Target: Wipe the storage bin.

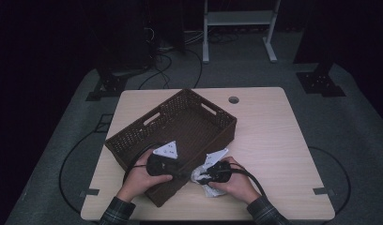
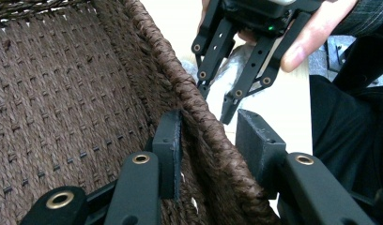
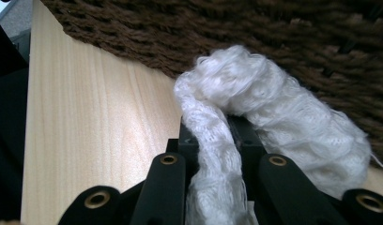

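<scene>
Both grippers are gripping: the left gripper is clamping the basket wall (near rim), the right gripper is pinching white cloth.

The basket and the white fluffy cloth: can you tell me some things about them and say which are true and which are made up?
1. The left gripper has its fingers on either side of the basket wall. True.
2. The white cloth is inside the basket. False: it lies on the table, outside the basket wall.
3. The right gripper is shut on the white cloth. True.
4. The basket is full of toys. False: its woven bottom is bare.
5. The basket is blue plastic. False: it is brown and woven.
</scene>
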`<state>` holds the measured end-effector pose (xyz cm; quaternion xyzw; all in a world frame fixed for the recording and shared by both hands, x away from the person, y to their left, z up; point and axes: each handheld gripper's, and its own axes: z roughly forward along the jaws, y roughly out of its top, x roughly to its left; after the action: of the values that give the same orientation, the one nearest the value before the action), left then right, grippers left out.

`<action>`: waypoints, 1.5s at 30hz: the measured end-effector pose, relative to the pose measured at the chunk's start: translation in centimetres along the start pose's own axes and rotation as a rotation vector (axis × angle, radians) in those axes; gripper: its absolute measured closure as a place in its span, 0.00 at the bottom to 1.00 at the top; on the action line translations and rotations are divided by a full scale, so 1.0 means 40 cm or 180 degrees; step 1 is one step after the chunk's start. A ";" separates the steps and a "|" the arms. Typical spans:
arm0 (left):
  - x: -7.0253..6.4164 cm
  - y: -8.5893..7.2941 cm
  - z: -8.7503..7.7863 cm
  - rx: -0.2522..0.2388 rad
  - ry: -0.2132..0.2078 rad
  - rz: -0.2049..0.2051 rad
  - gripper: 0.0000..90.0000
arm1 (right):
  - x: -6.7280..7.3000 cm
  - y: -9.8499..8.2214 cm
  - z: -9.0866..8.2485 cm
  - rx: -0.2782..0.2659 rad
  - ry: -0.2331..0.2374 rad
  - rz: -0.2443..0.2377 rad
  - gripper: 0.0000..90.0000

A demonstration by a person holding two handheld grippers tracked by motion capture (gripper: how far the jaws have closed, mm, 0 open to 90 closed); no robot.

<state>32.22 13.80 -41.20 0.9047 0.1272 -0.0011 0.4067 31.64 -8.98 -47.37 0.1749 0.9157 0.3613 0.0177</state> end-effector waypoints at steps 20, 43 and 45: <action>0.000 0.000 0.000 0.0000 -0.0002 -0.0006 0.68 | 0.016 0.036 -0.098 -0.0464 -0.0068 -0.0037 0.86; -0.001 0.000 0.001 0.0004 -0.0003 -0.0015 0.68 | 0.060 0.078 -0.177 -0.0978 -0.0028 -0.0248 0.86; -0.001 0.000 0.001 0.0004 0.0000 -0.0015 0.68 | 0.058 0.076 -0.169 -0.0909 -0.0041 -0.0236 0.86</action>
<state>32.20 13.77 -41.21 0.9046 0.1293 -0.0021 0.4062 29.33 -10.58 -40.14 0.1390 0.8607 0.4858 0.0617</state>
